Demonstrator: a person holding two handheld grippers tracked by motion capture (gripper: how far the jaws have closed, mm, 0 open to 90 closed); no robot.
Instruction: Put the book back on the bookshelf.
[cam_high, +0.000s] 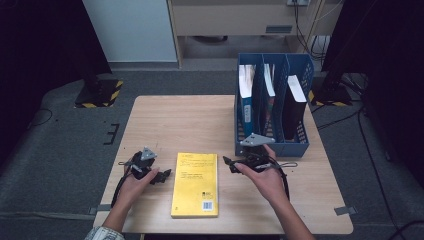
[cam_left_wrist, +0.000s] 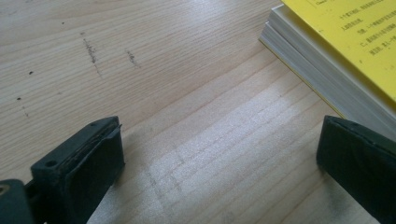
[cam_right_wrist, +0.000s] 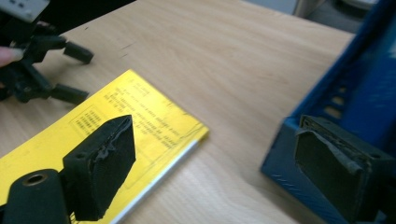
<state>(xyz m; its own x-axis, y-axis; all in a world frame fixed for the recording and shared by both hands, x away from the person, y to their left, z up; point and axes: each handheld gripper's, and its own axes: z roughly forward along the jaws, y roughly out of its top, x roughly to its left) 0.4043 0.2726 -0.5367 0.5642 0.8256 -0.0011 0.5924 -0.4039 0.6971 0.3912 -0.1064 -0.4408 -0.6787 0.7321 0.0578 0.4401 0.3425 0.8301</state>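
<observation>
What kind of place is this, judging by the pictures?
Probably a lab or office corner set up for recording. A small wooden table carries a yellow book and a blue file rack with books, while dark stands with hazard-striped bases and loose cables sit on grey carpet around it.

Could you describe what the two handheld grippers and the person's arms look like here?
Both the left gripper and right gripper are black, each topped by a grey three-cornered plate and trailing a black cable. Their jaws are blocky with worn dark pads. A striped sleeve shows at the left arm.

Black tools (cam_high: 165, 174), grey three-cornered plates (cam_high: 256, 139)
</observation>
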